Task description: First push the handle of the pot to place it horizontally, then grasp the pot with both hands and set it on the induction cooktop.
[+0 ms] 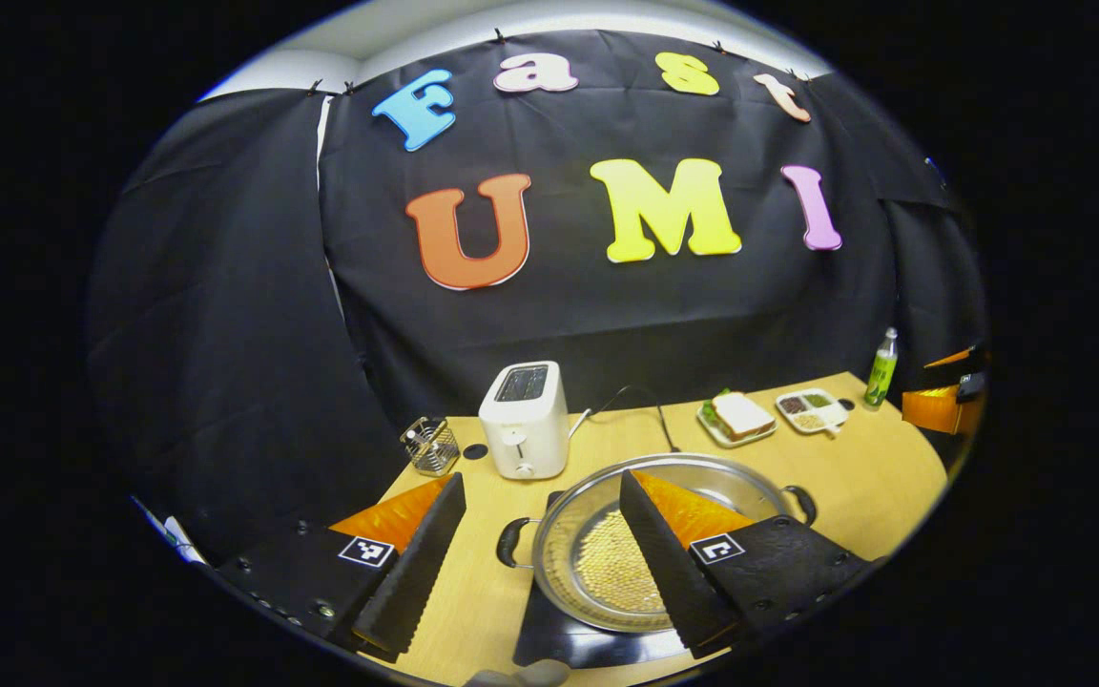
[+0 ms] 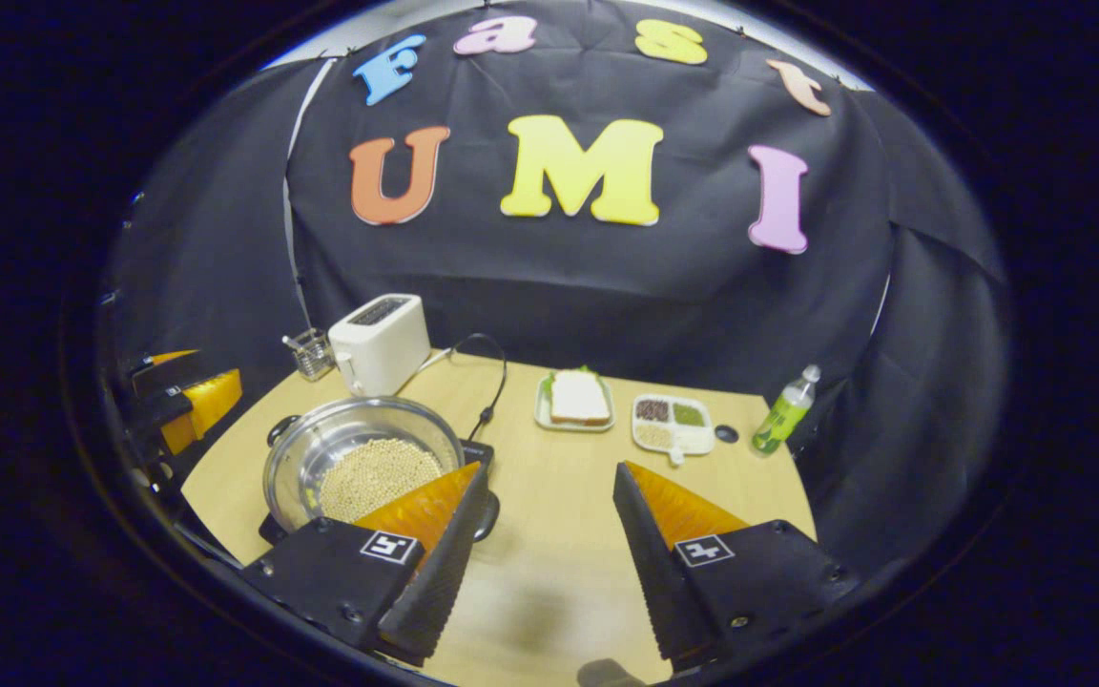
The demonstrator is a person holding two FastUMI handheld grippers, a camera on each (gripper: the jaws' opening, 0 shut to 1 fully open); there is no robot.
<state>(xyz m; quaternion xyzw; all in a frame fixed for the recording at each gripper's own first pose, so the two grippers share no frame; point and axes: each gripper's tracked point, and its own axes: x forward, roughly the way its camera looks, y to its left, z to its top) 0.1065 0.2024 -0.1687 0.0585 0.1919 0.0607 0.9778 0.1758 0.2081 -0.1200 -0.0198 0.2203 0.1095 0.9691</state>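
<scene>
Nearest us, the left tongs [image 1: 530, 549] stood apart, ridged black fingers with orange backs, above the round steel pot [image 1: 650, 544] of pale beans. It sat low centre of the left gripper view on the flat black induction cooktop [image 1: 549, 630], its handle [image 1: 509, 541] leftward. The right tongs [image 2: 549, 544] gaped over bare wooden tabletop [image 2: 559, 572], clear of the white toaster [image 2: 380, 343].
</scene>
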